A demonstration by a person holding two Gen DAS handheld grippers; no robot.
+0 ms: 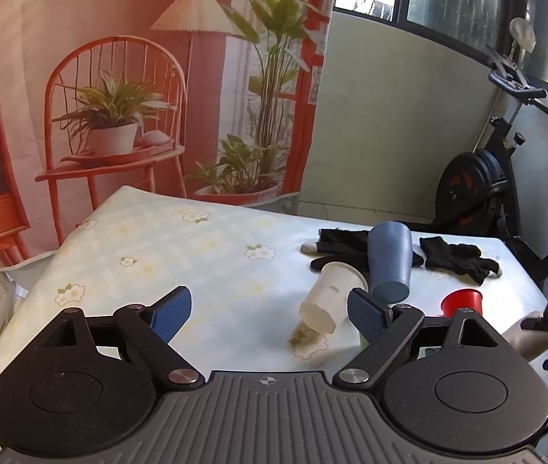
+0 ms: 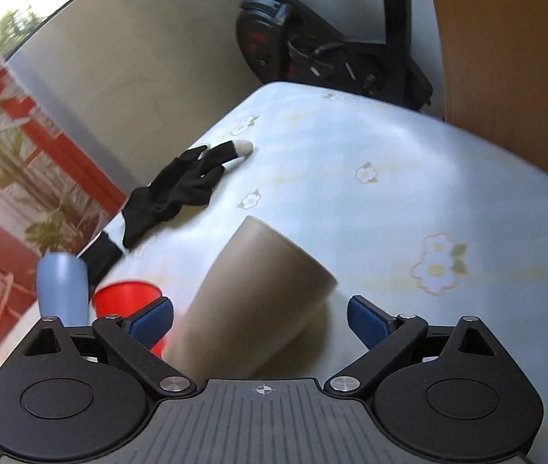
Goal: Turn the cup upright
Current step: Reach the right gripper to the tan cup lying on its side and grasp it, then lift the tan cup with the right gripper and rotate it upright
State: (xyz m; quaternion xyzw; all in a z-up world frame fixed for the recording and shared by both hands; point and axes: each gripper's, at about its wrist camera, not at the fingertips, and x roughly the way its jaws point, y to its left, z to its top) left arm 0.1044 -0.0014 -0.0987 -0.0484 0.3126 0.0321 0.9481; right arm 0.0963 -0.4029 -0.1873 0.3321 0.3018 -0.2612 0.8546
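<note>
In the right wrist view a tan cup (image 2: 258,297) stands upside down and tilted on the flowered tablecloth, between the blue pads of my open right gripper (image 2: 260,323), touching neither pad. A red cup (image 2: 127,295) and a blue-grey cup (image 2: 61,290) stand to its left. In the left wrist view my left gripper (image 1: 270,309) is open and empty above the cloth. A white cup (image 1: 332,297) lies on its side just ahead of the right pad, with the blue-grey cup (image 1: 390,261) behind it and the red cup (image 1: 461,303) to the right.
Two black gloves (image 1: 455,257) lie behind the cups near the table's far edge (image 1: 390,224). An exercise bike (image 1: 478,181) stands beyond the table. A wooden panel (image 2: 506,58) rises at the table's right side. A printed backdrop (image 1: 119,77) hangs at the left.
</note>
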